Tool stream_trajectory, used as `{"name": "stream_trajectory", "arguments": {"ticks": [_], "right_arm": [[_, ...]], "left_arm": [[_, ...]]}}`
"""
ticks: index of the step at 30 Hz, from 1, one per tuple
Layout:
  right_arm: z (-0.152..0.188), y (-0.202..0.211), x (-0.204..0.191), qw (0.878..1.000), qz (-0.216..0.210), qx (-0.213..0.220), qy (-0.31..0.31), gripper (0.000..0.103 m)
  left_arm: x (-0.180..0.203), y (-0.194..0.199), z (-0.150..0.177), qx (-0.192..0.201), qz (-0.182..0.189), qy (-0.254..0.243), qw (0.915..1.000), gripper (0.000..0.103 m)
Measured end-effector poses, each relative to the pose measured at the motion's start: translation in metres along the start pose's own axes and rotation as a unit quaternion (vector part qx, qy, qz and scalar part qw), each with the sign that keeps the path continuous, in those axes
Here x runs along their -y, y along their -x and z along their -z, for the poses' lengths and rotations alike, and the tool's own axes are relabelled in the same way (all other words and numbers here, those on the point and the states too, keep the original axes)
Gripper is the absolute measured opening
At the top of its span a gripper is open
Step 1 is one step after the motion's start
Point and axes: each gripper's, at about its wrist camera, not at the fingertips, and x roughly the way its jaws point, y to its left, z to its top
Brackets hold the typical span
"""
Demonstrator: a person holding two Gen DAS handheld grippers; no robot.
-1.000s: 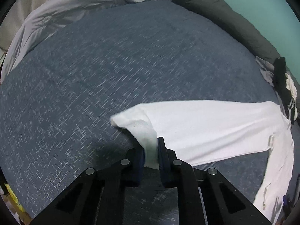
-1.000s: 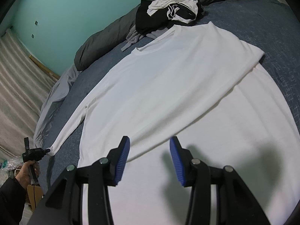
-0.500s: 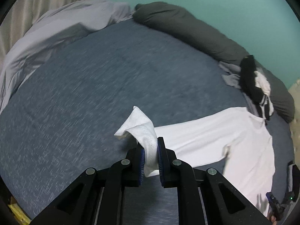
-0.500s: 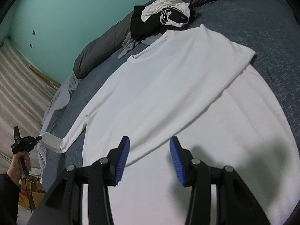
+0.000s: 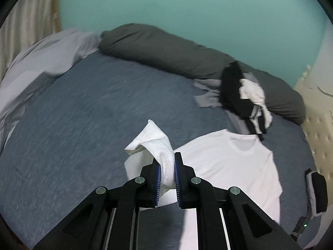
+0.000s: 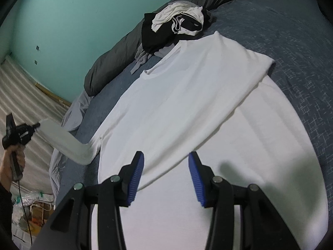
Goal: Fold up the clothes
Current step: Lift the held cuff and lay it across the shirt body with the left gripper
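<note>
One white long-sleeved shirt (image 6: pixel 187 112) lies on one bed (image 6: pixel 291 41). One heap of black and white clothes (image 6: pixel 174 27) sits beside one long dark grey pillow (image 5: pixel 166 50). One pale grey blanket (image 5: pixel 41 58) is there. Two hand-held grippers show: left hand-held gripper (image 5: pixel 167 166), right hand-held gripper (image 6: pixel 165 164).

left gripper (image 5: pixel 167 175) clamps cuff (image 5: pixel 164 156) at 6 | shirt (image 5: pixel 233 162) flat on bed (image 5: pixel 83 112), 4 | clothes pile (image 5: pixel 243 98) at 2 | bolster (image 5: pixel 166 50) at 12
</note>
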Motion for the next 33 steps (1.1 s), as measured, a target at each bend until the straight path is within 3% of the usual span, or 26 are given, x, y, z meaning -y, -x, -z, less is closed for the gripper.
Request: {"name": "stream_trajectory", "arguments": {"ticks": [9, 14, 18, 22, 27, 33], "right_arm": [[-0.009, 0.013, 0.011, 1.000, -0.015, 0.009, -0.021, 0.049], [-0.015, 0.024, 0.020, 0.999, -0.021, 0.020, -0.032, 0.051], [-0.020, 0.031, 0.030, 0.998, -0.025, 0.027, -0.045, 0.051], [-0.025, 0.034, 0.041, 0.997, -0.028, 0.033, -0.058, 0.051], [-0.025, 0.032, 0.056, 0.995, -0.041, 0.026, -0.086, 0.052], [-0.023, 0.022, 0.065, 0.994, -0.053, 0.013, -0.099, 0.052]], "left_arm": [[0.156, -0.006, -0.021, -0.001, 0.078, -0.098, 0.9921, 0.012], [0.243, -0.020, 0.010, -0.025, 0.131, -0.161, 0.9779, 0.012], [0.301, -0.050, 0.060, -0.065, 0.153, -0.214, 0.9627, 0.012], [0.328, -0.087, 0.114, -0.104, 0.159, -0.235, 0.9533, 0.012], [0.336, -0.133, 0.181, -0.145, 0.155, -0.240, 0.9475, 0.012], [0.336, -0.164, 0.231, -0.171, 0.158, -0.232, 0.9444, 0.012]]}}
